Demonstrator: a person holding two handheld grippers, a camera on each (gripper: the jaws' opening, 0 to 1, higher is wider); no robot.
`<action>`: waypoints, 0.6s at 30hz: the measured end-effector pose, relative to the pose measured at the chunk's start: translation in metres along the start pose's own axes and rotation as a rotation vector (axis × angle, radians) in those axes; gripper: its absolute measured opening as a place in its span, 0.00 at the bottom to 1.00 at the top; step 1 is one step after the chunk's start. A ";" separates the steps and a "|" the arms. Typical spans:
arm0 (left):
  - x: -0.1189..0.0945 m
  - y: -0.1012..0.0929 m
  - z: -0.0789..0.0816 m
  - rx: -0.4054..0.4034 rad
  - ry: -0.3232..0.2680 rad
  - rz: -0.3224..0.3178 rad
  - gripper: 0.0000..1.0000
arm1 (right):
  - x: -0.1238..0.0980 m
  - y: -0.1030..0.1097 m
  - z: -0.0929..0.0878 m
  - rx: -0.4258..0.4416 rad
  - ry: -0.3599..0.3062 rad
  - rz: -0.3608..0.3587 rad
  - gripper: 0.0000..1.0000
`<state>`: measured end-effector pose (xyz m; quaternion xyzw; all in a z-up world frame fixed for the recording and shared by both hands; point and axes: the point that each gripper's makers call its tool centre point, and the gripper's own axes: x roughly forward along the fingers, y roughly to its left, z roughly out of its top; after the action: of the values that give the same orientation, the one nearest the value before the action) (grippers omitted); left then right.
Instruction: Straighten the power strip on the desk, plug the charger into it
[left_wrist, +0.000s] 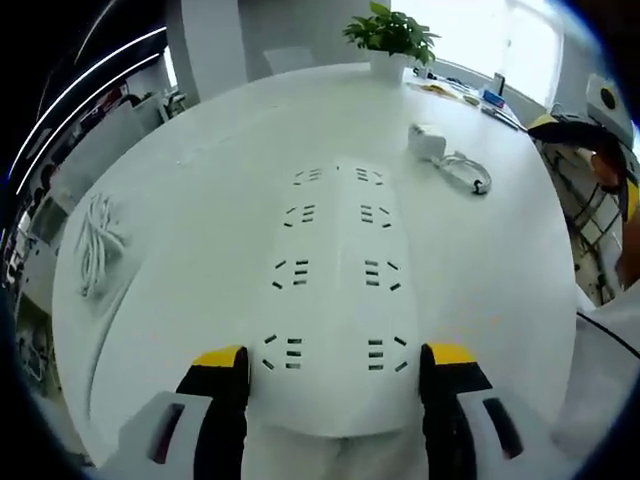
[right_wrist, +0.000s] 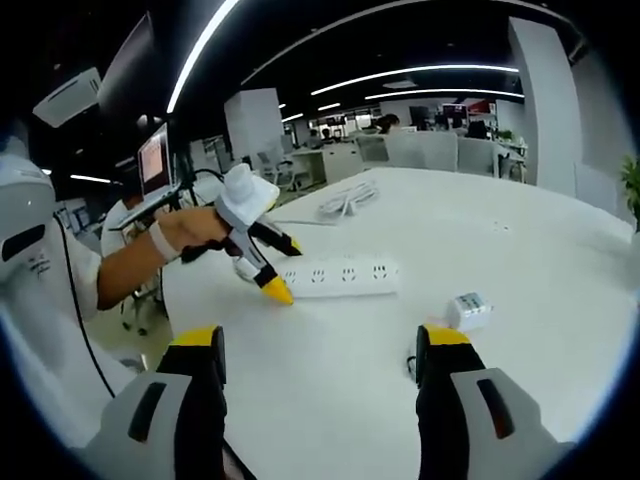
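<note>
The white power strip lies on the round white desk, running straight away from me in the left gripper view. My left gripper straddles its near end, one yellow-tipped jaw close on each side, at open width. In the right gripper view that left gripper, held by a person's hand, sits at the left end of the power strip. The white charger rests beyond the strip with its cable coiled beside it. My right gripper hovers open and holds nothing, with the charger just right of it.
A coiled white cord lies on the desk's left side, seen also as the cord behind the strip. A potted plant and small items stand at the far edge. Office desks and chairs surround the table.
</note>
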<state>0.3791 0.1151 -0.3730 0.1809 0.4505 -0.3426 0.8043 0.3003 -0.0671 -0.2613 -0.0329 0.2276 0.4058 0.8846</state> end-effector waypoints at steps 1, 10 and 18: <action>0.001 0.003 0.000 0.000 0.001 -0.005 0.71 | 0.000 0.000 0.000 -0.001 0.001 0.001 0.77; 0.003 0.006 0.002 0.002 -0.005 -0.017 0.71 | 0.009 0.005 0.007 -0.064 0.025 0.070 0.75; 0.008 0.028 0.006 0.012 -0.003 -0.021 0.71 | 0.032 0.000 0.016 -0.263 0.115 0.142 0.74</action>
<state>0.4052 0.1280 -0.3773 0.1805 0.4491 -0.3541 0.8002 0.3243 -0.0402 -0.2611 -0.1555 0.2245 0.4911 0.8272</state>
